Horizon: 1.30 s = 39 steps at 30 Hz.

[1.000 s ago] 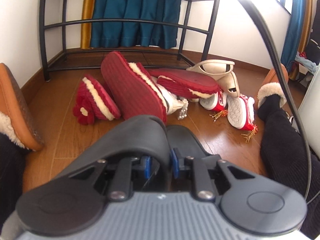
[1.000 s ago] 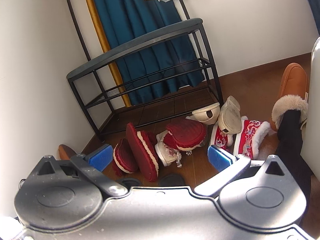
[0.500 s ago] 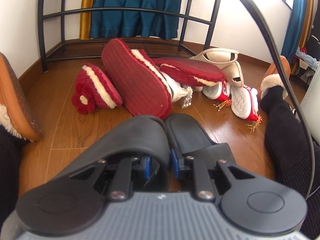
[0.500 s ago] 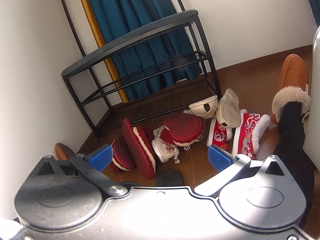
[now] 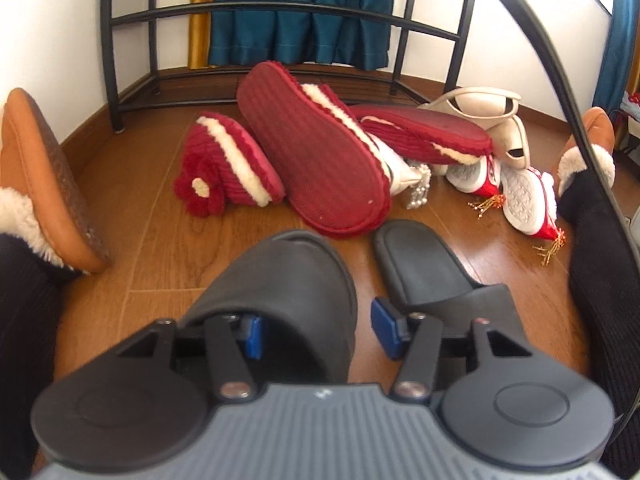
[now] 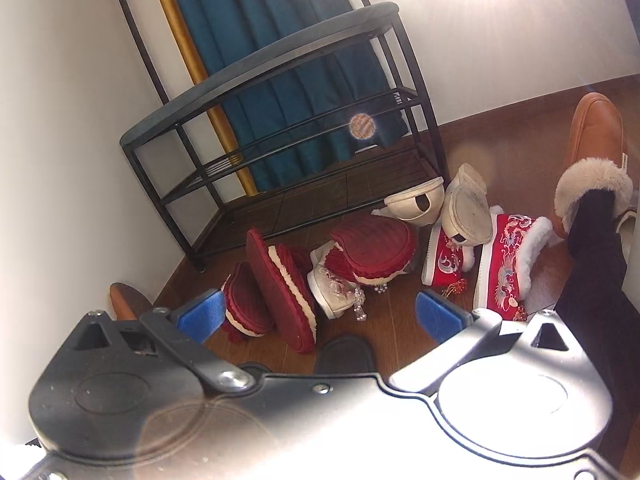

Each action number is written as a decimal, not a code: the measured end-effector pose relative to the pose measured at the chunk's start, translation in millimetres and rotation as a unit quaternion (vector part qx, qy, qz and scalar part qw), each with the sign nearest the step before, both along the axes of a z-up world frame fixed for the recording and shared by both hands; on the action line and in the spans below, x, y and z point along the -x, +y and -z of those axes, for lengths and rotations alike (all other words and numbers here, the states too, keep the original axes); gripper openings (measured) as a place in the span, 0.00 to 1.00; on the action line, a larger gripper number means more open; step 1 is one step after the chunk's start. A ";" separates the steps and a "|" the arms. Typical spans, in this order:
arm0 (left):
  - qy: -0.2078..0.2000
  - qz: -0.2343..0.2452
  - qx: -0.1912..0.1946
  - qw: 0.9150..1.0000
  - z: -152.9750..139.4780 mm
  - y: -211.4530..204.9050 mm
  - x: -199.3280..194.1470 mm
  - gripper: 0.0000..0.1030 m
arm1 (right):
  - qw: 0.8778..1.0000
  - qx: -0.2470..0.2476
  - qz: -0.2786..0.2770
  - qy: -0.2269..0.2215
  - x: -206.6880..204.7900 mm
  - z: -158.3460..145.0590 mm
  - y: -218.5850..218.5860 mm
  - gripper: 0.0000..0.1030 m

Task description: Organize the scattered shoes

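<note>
Jaws of the left gripper [image 5: 316, 336] stand apart around the upper of a black slipper [image 5: 288, 280]: one blue pad sits inside the slipper's mouth, the other outside it, with a gap showing, so nothing is pinched at this instant. Whether that spread comes before a grip or after a release, the pictures cannot settle. Just beyond the outer pad lies the second black slipper [image 5: 424, 264], sole down on the wooden floor [image 5: 160, 248], toe pointing away. The two lie side by side as a pair, which suits tidying.

Wide open and holding nothing, the jaws of the right gripper [image 6: 320, 316] hang well above the floor and look down at the heap. Ahead of them a big red slipper [image 6: 280, 292] leans on its edge, a smaller flower-trimmed red one [image 5: 224, 168] beside it; another red slipper [image 6: 372, 248] lies sole up over a white beaded shoe [image 6: 332, 288]. Farther on, two cream shoes [image 6: 468, 212] are tipped against embroidered red boots [image 6: 508, 264]. All are jumbled, propped on each other, not set down in order.

Behind the heap stands the black shoe rack [image 6: 260, 68] (its lower shelves show no shoes from here), the likely place for them. A person's legs in tan fur-lined slippers [image 5: 40, 184] flank both grippers.
</note>
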<state>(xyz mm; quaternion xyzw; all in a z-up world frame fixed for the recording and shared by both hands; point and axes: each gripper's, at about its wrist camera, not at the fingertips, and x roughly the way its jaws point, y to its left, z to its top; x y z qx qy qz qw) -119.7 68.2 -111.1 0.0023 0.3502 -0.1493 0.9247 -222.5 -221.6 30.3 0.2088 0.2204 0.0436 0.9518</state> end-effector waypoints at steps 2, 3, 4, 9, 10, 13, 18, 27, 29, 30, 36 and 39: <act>0.004 -0.010 0.000 1.000 4.0 2.8 -5.1 0.50 | 1.000 0.000 -0.002 0.002 -2.0 0.5 2.2 1.00; 0.007 -0.014 -0.003 1.000 6.2 4.1 -7.7 0.52 | 1.000 0.001 -0.004 0.002 -2.9 0.9 3.3 1.00; 0.013 -0.015 -0.007 1.000 8.4 5.0 -10.1 0.58 | 1.000 0.001 -0.005 0.003 -3.8 1.3 4.4 1.00; 0.034 -0.045 -0.029 0.998 12.1 14.4 -6.9 0.86 | 1.000 0.001 -0.009 0.004 -6.7 2.7 7.1 1.00; 0.029 -0.047 -0.036 0.998 11.2 15.8 -3.2 0.88 | 1.000 0.000 -0.010 0.005 -7.7 3.5 7.4 1.00; 0.019 -0.049 -0.043 0.998 5.5 20.2 4.3 0.88 | 1.000 -0.003 -0.014 0.008 -11.7 6.5 9.9 1.00; 0.016 -0.060 -0.031 0.998 -7.7 27.3 11.9 0.88 | 0.999 0.016 -0.044 0.012 -23.7 12.3 25.3 1.00; 0.003 -0.071 -0.046 0.996 -23.9 22.9 12.7 0.89 | 0.985 0.098 -0.141 0.009 -64.2 27.2 56.8 1.00; 0.001 -0.073 -0.048 0.996 -29.1 22.6 13.2 0.89 | 0.979 0.120 -0.163 0.007 -75.8 32.0 61.9 1.00; 0.000 -0.074 -0.049 0.996 -30.9 23.0 13.9 0.89 | 0.975 0.131 -0.180 0.006 -80.5 35.0 66.0 1.00; -0.011 -0.084 -0.052 0.995 -43.8 26.5 19.1 0.92 | 0.946 0.188 -0.264 0.002 -110.7 55.0 88.2 1.00; -0.019 -0.084 -0.052 0.995 -51.1 27.2 27.7 0.94 | 0.938 0.188 -0.291 0.012 -125.0 66.1 96.5 1.00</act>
